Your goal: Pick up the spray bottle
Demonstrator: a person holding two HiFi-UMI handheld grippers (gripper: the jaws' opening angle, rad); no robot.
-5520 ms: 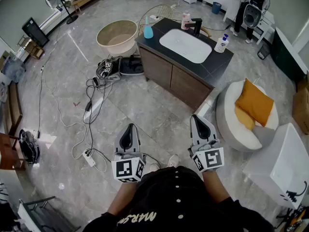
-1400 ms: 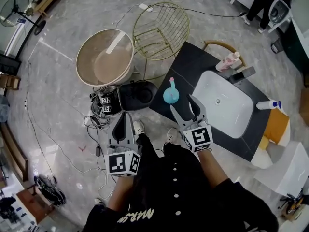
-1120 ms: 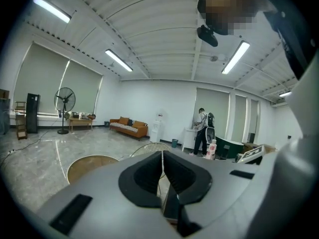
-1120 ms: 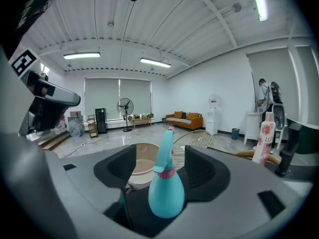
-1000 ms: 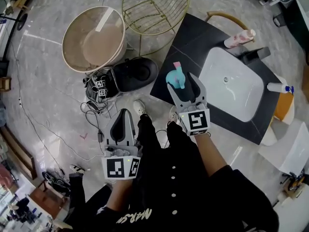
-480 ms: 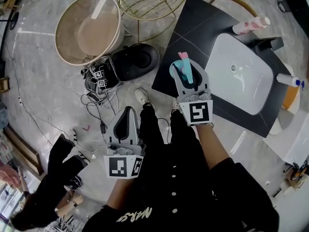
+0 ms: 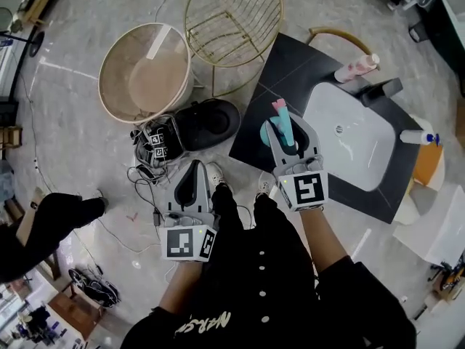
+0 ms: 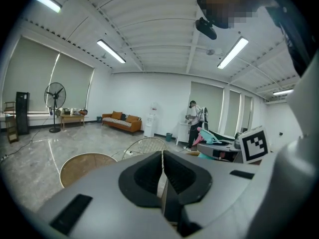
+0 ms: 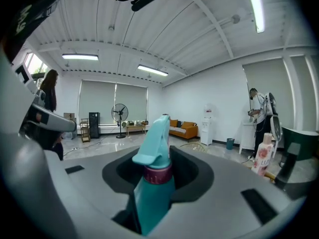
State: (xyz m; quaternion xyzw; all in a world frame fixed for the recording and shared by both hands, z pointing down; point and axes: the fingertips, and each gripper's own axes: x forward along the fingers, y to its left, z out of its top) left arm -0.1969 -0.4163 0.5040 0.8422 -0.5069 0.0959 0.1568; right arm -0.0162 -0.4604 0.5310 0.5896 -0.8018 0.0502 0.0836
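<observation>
Left gripper [image 7: 195, 167] jaws pressed together, nothing between them. Right gripper [image 7: 288, 124] jaws have just been closing and pinch the spray bottle [image 9: 153, 183]. Bottle sits upright between its jaws, over the dark counter [image 7: 290, 64] corner, left of the sink [image 7: 363, 158].

The sink [image 7: 349, 140] sits in the counter [image 7: 283, 67]; the spray bottle [image 7: 280, 122] is at its left edge; the wire chair [image 7: 232, 17] stands beyond; the tub [image 7: 145, 71] lies farther left.

Sink [image 7: 363, 155], wire basket [image 7: 240, 13], round tub [image 7: 145, 86]
</observation>
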